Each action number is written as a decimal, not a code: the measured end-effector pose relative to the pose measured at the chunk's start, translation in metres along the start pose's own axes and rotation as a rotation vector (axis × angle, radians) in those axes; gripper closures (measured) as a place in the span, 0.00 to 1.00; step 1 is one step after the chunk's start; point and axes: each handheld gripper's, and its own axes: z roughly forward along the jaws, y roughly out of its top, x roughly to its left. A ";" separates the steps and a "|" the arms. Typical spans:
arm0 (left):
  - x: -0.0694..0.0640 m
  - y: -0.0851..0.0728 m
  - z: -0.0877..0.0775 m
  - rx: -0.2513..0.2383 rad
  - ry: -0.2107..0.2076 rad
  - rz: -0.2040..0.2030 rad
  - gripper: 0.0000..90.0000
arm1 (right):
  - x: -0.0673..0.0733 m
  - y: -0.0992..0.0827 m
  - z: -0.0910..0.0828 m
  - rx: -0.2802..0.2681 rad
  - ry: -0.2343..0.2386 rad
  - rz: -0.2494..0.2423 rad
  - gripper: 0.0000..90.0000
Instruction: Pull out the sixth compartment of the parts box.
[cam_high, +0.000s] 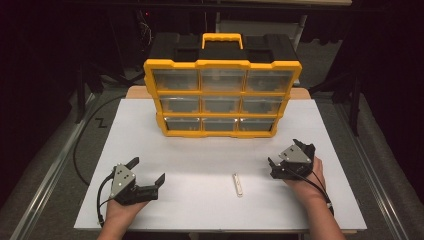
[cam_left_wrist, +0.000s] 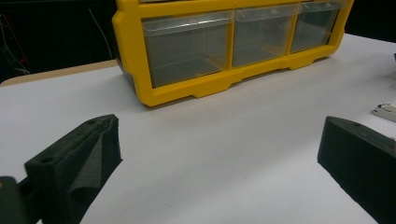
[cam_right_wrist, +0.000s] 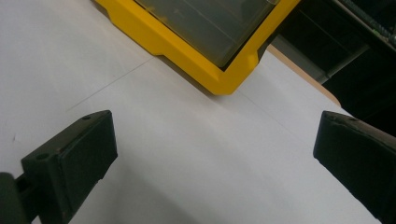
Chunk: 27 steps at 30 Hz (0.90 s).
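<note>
Resting low on the white bench (cam_high: 150, 145), your left hand-held gripper (cam_high: 148, 172) sits at the near left with its jaws spread wide and nothing between them, aimed up and to the right toward the yellow drawer organizer (cam_high: 222, 85). Your left forearm comes in from the bottom edge, the wrist bent slightly inward. Your right hand-held gripper (cam_high: 285, 152) lies at the near right, jaws likewise wide apart and empty, angled up and leftward, with your hand (cam_high: 305, 182) cupped behind it. A small white stick-shaped piece (cam_high: 238, 184) lies flat on the bench between the two, nearer your right hand-held gripper but touching neither. The organizer stands upright at the far middle, drawers shut.
</note>
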 end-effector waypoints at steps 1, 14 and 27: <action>0.000 0.000 0.000 0.005 -0.004 -0.004 0.00 | 0.001 0.000 0.000 0.005 -0.007 -0.010 0.01; -0.001 0.000 0.000 -0.009 -0.006 0.000 0.00 | 0.014 0.003 0.000 0.042 -0.039 -0.196 0.01; -0.003 0.000 0.002 -0.003 -0.010 0.008 0.00 | 0.026 0.013 -0.006 0.059 -0.089 -0.380 0.01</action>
